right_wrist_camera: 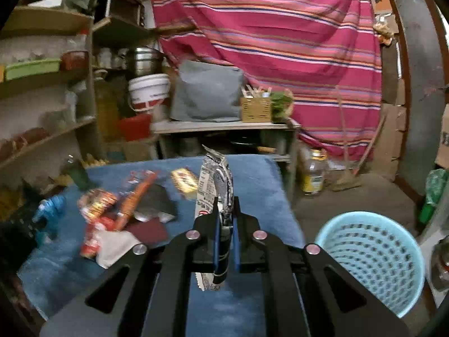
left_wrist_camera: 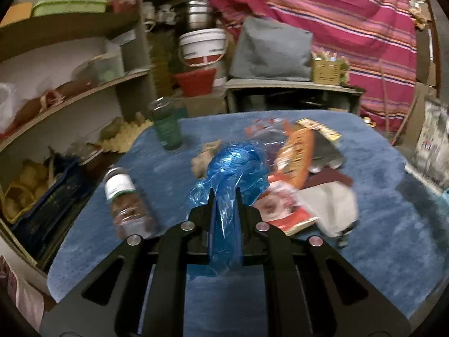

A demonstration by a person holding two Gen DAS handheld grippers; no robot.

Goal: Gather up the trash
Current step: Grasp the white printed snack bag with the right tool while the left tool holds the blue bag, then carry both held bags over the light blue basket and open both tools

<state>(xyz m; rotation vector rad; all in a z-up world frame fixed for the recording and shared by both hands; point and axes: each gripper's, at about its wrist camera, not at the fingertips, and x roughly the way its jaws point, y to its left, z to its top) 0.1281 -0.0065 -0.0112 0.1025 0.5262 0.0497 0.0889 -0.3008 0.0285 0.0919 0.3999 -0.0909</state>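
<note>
We are holding the left tool [left_wrist_camera: 224, 193] clamped on a crumpled blue plastic bag [left_wrist_camera: 233, 165], which is bulging out past the tips and trailing back between the jaws. We are gripping a printed grey-and-white wrapper [right_wrist_camera: 216, 179] in the right tool [right_wrist_camera: 226, 202], pinched near its lower part so most of it is standing up above the jaws.

Beyond the tools, more trash is lying on the blue tabletop [left_wrist_camera: 378, 224]: an orange snack packet [left_wrist_camera: 294, 151], a red-and-white wrapper [left_wrist_camera: 277, 207], a green bottle [left_wrist_camera: 165, 126] standing at the far left and a clear bottle [left_wrist_camera: 123, 199] near the left edge. The light-blue perforated basket [right_wrist_camera: 373, 255] is sitting on the floor just right of the tabletop.

We are judging the risks: the slick bag could be sliding out of a thin pinch, the tall wrapper could be catching the basket rim, and swinging the left tool across could be knocking over a bottle.
</note>
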